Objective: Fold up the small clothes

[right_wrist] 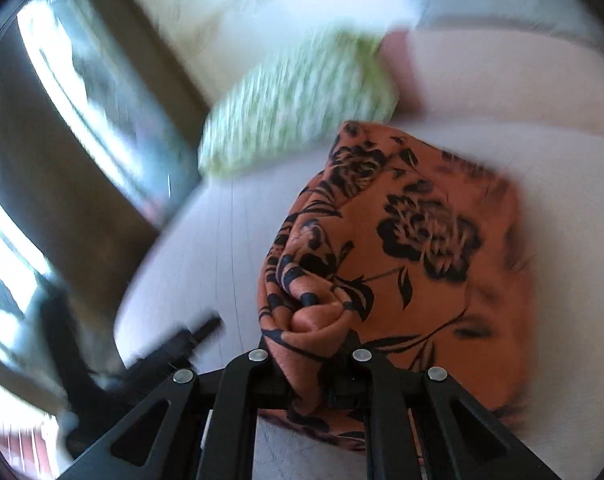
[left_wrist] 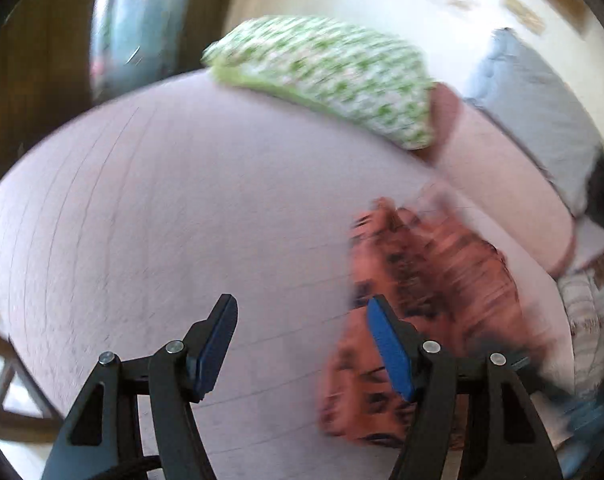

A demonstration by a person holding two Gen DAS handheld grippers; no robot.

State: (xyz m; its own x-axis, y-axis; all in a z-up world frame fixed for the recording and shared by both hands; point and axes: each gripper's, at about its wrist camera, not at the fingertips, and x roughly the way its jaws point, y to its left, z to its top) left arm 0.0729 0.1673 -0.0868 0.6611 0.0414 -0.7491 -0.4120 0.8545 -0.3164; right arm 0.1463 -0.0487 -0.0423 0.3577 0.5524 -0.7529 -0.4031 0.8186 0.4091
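- The right gripper has its fingers clamped on a bunched corner of the orange cloth with black flowers, centre-right of its frame, over the pale pink surface.
- The left gripper, fingers apart and empty, sits lower centre; the cloth lies just right of it.
- A green-and-white checked folded cloth rests at upper centre.
- Both views are blurred, so probably mid-carry: keep the corner pinched, lay the cloth flat before folding.

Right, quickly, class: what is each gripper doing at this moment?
Left gripper: open, nothing between its fingers.
Right gripper: closed on a bunched fold of the orange flowered cloth.
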